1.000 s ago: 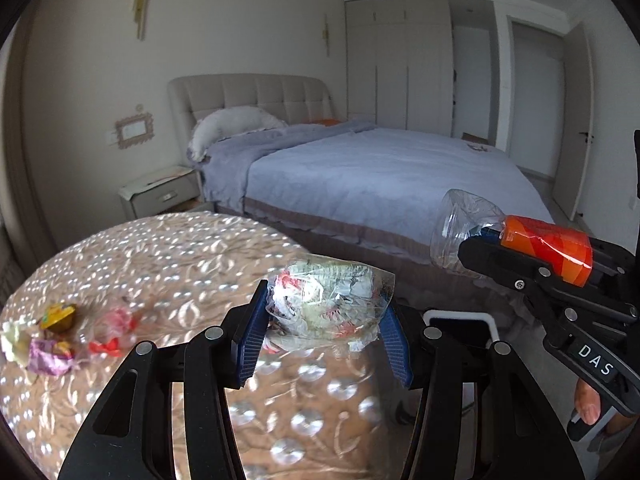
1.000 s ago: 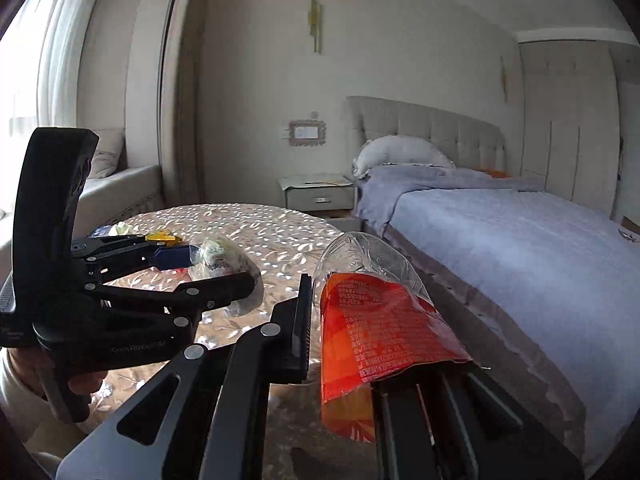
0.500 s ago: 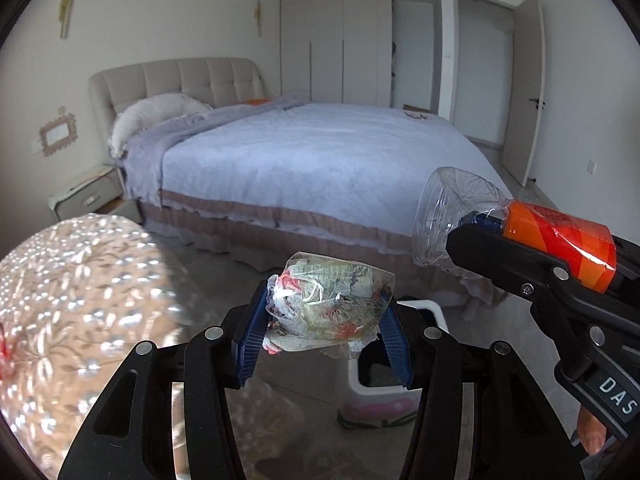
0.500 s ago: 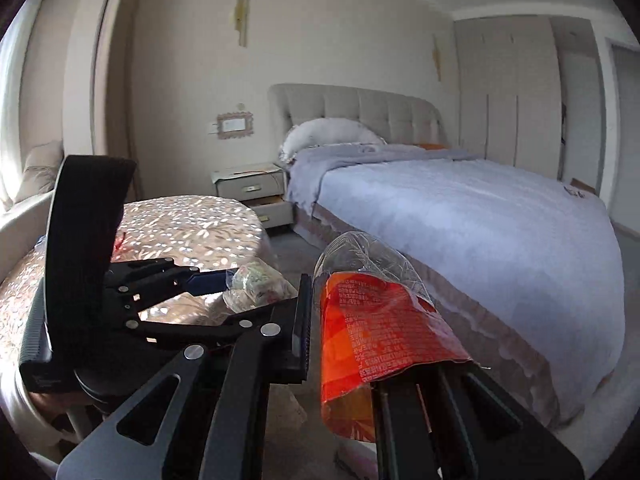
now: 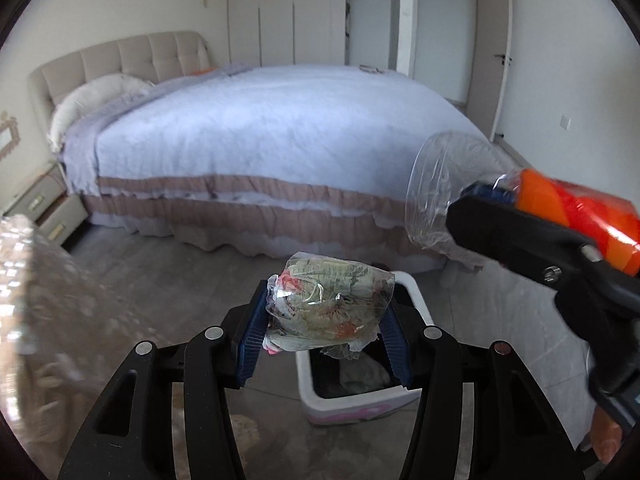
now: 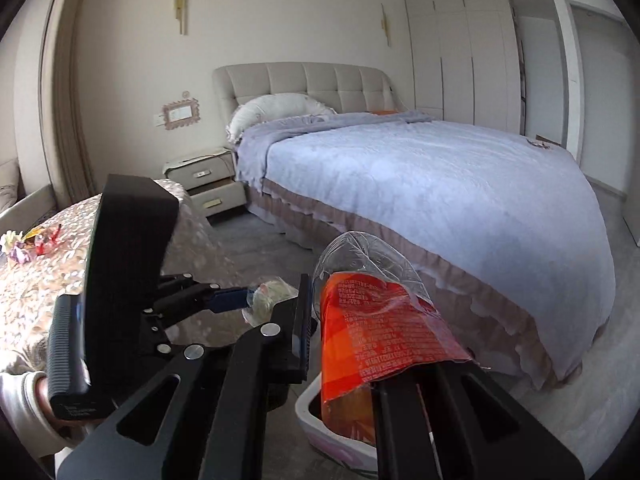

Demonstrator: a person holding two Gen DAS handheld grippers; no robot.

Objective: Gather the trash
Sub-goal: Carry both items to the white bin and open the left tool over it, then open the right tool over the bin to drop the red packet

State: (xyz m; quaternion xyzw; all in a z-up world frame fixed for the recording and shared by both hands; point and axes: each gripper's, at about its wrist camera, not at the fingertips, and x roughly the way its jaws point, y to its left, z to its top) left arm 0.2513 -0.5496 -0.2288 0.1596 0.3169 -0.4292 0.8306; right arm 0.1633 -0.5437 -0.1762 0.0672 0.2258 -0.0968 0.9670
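Observation:
My left gripper (image 5: 326, 322) is shut on a crumpled clear wrapper (image 5: 328, 304) with printed paper inside, held above a white and pink trash bin (image 5: 352, 402) on the floor. My right gripper (image 6: 352, 328) is shut on a crushed clear plastic bottle with an orange label (image 6: 372, 320), also above the bin's rim (image 6: 308, 420). The right gripper and bottle (image 5: 560, 208) show at the right of the left wrist view. The left gripper and wrapper (image 6: 264, 296) show at the left of the right wrist view.
A large bed (image 5: 260, 136) with a lilac cover stands behind the bin. A round table with a shiny patterned cloth (image 6: 32, 264) is at the left, with several small coloured wrappers (image 6: 32, 238) on it. A nightstand (image 6: 204, 184) stands by the bed.
Both grippers swung right, away from over the table, and now hang over the trash bin on the floor. Each still holds its item.

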